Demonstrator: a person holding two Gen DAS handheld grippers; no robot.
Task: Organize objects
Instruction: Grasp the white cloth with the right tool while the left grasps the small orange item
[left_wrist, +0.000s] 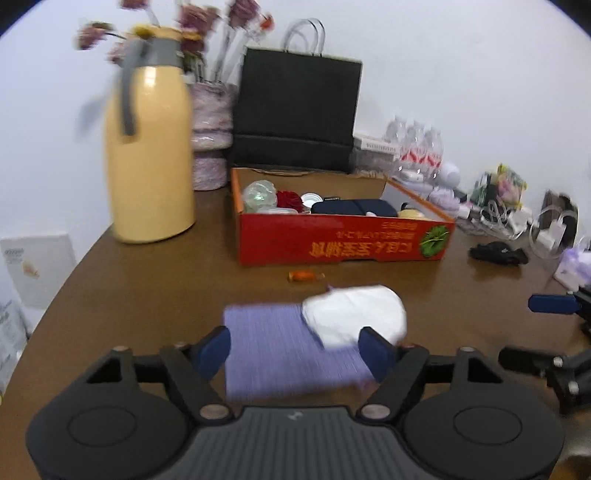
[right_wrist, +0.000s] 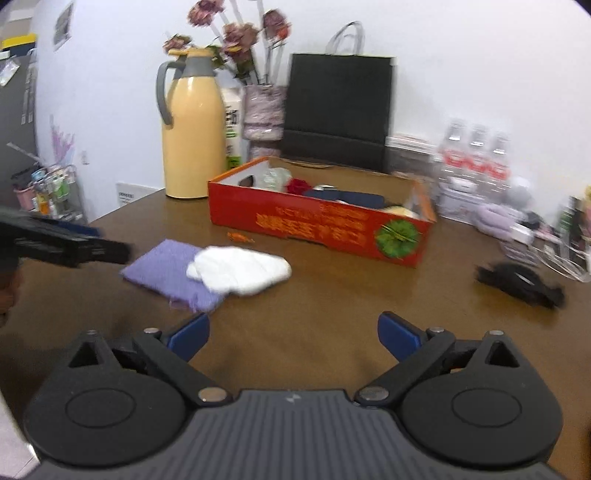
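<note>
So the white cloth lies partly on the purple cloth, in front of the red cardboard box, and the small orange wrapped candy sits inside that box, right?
Not quite. The small orange wrapped candy lies on the brown wooden table, just in front of the red cardboard box, not inside it; the left wrist view shows this. The rest holds: the white cloth lies partly on the purple cloth, in front of the box.

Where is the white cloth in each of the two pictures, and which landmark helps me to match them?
Left wrist view: the white cloth lies low at centre, overlapping the right corner of the purple cloth, just ahead of the left gripper.
Right wrist view: left of centre, at mid height, on the purple cloth's right side.
Shared landmark: the red box behind it.
</note>
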